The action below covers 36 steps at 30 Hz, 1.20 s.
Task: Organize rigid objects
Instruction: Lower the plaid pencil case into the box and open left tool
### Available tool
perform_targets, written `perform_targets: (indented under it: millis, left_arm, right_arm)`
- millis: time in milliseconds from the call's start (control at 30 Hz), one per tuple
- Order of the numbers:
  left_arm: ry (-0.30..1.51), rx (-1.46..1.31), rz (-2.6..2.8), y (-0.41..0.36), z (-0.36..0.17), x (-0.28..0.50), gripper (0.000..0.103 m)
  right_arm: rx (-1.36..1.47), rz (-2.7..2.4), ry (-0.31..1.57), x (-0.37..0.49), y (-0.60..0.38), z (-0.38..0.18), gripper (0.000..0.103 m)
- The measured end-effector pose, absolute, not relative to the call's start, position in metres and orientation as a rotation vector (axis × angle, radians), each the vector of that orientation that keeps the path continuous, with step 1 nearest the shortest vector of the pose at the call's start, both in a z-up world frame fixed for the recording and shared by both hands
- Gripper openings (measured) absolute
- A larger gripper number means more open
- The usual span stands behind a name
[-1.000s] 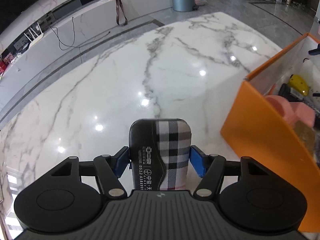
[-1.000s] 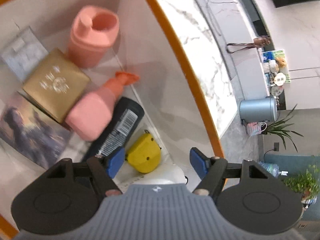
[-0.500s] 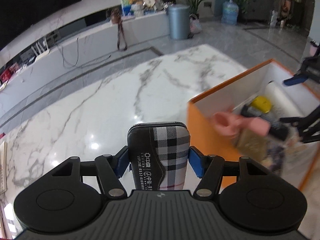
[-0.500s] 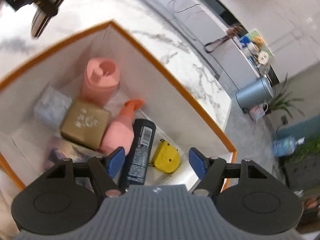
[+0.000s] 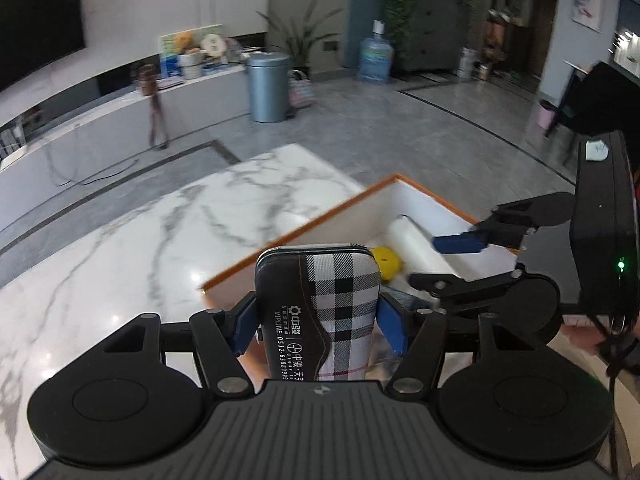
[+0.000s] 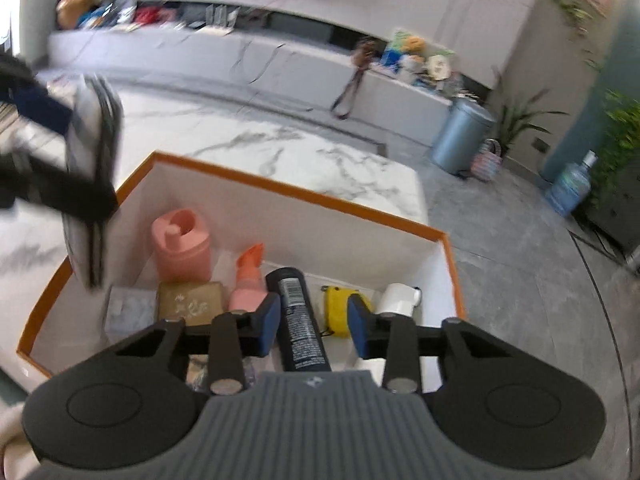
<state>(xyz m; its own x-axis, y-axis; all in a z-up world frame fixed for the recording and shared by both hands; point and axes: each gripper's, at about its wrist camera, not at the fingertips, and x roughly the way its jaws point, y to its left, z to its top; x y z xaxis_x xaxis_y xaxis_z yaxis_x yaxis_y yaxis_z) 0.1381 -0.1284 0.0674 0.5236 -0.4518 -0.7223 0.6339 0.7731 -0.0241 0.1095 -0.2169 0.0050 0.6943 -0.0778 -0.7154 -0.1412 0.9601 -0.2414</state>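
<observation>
Starting at the left of the right wrist view: the left gripper (image 6: 52, 152), blurred, at the upper left of the frame, carrying a checked case (image 6: 94, 184) edge-on above the left rim of the box (image 6: 280, 190). Box: orange-edged, white inside, standing on a marble table (image 6: 328, 160). Contents, left to right along the lower middle of the frame: a pale grey packet (image 6: 130, 308); a gold box (image 6: 190, 304) just beside it; a pink cup (image 6: 182, 246) behind the two; a pink spray bottle (image 6: 248, 284); a black bottle (image 6: 298, 320) with a barcode label; a yellow tape measure (image 6: 336, 310); a white roll (image 6: 400, 298) at the right wall. Right gripper (image 6: 314, 328): low centre of the frame, blue pads closing, nothing pressed between them; the black bottle lies below, seen through the gap. In the left wrist view, the left gripper (image 5: 320, 320) sits at the lower centre, its blue pads pinching the checked case (image 5: 320, 312) on both sides, the case upright and held over the near corner of the box (image 5: 304, 232). Right of it the yellow tape measure (image 5: 386, 264) and the white roll (image 5: 416, 248) show inside the box. The right gripper (image 5: 452, 260) enters from the right edge of the frame, over the box. A grey bin (image 5: 267, 86) stands on the floor in the upper middle.
</observation>
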Motion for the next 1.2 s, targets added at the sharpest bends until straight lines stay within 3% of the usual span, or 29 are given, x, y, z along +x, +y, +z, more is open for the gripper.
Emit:
perform_targets:
  millis: [567, 1200]
  left_arm:
    - [1.028, 0.431, -0.809, -0.193, -0.021, 0.146, 0.072]
    - [1.09, 0.345, -0.759, -0.191, -0.035, 0.147, 0.075]
  right_arm:
    - [-0.136, -0.092, 0.724, 0.099, -0.228, -0.005, 0.038]
    - [-0.171, -0.091, 0.729, 0.093, -0.221, -0.008, 0.043]
